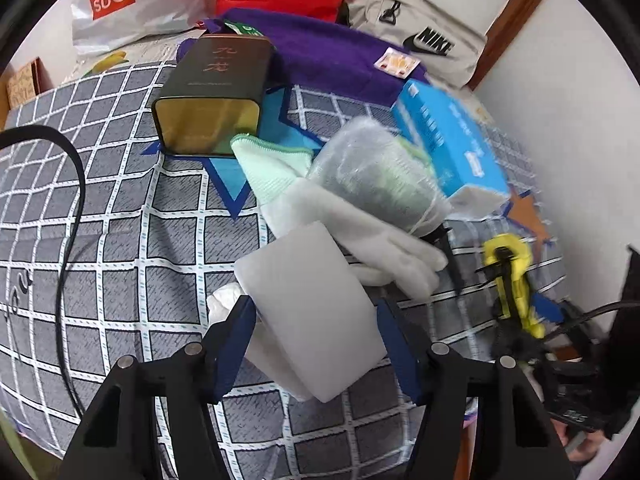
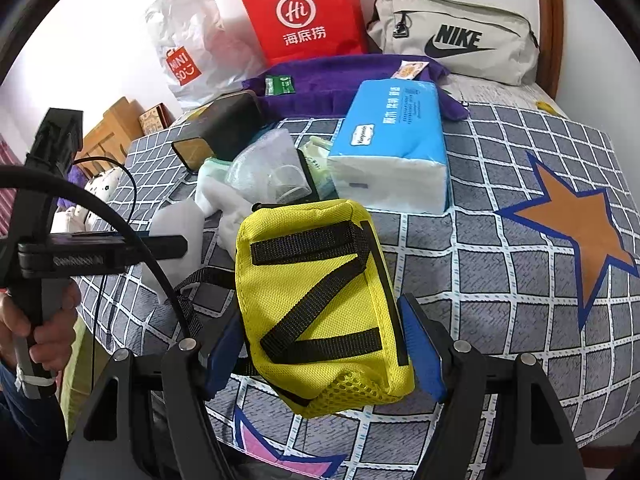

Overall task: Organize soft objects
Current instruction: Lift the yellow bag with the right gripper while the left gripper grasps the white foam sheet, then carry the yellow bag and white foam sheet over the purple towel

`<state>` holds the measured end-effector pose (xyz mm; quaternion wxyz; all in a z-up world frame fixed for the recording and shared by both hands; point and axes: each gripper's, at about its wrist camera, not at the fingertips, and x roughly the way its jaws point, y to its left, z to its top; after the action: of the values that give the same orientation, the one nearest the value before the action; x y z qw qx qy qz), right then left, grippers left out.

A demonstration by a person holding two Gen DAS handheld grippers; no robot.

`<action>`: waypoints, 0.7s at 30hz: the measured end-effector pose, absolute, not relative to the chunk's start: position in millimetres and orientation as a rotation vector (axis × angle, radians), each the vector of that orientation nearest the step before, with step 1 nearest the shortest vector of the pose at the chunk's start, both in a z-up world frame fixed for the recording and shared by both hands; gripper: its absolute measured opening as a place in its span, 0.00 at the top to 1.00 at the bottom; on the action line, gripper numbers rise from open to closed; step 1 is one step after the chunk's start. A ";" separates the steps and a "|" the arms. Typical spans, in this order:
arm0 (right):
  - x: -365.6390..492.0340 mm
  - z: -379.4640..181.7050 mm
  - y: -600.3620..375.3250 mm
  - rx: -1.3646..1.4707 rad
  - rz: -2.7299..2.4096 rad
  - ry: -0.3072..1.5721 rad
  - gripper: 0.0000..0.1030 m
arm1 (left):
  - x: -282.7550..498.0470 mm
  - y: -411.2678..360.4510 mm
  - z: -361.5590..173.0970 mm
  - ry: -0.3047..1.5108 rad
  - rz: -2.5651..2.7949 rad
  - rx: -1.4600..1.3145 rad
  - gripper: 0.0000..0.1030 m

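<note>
Right wrist view: my right gripper (image 2: 324,344) clamps yellow pouch (image 2: 320,304); far bags read NIKE (image 2: 456,36), MINISO (image 2: 182,66). My left gripper (image 1: 316,344) squeezes white foam block (image 1: 308,300).

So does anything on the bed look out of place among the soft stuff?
Yes. The dark metal tin lies tipped on its side against the purple towel, a rigid thing among cloths, gloves and the tissue pack.

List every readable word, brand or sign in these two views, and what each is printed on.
"MINISO": white plastic bag.
"Hi" and "海底捞": red paper bag.
"NIKE" with swoosh: beige pouch.
"九龙", roughly: dark tin.
Blue tissue pack: print too small to read.
Green tag and purple cloth's patch: unreadable.
</note>
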<state>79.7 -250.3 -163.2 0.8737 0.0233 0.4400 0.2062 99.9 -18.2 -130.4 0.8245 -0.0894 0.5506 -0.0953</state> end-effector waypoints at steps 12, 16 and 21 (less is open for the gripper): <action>88.6 -144.8 -240.8 0.025 0.426 0.906 0.29 | 106.7 16.6 -107.7 1.110 -0.210 -0.273 0.41; 93.9 -132.8 -237.6 0.019 0.428 0.886 0.29 | 110.2 25.9 -95.5 1.083 -0.191 -0.258 0.41; 105.9 -121.3 -232.0 0.017 0.427 0.877 0.29 | 116.3 33.3 -86.6 1.073 -0.170 -0.243 0.41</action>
<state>105.9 -232.0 -121.3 0.8834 0.0081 0.4212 0.2052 116.3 33.3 -86.6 0.8492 -0.1153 0.5090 -0.0809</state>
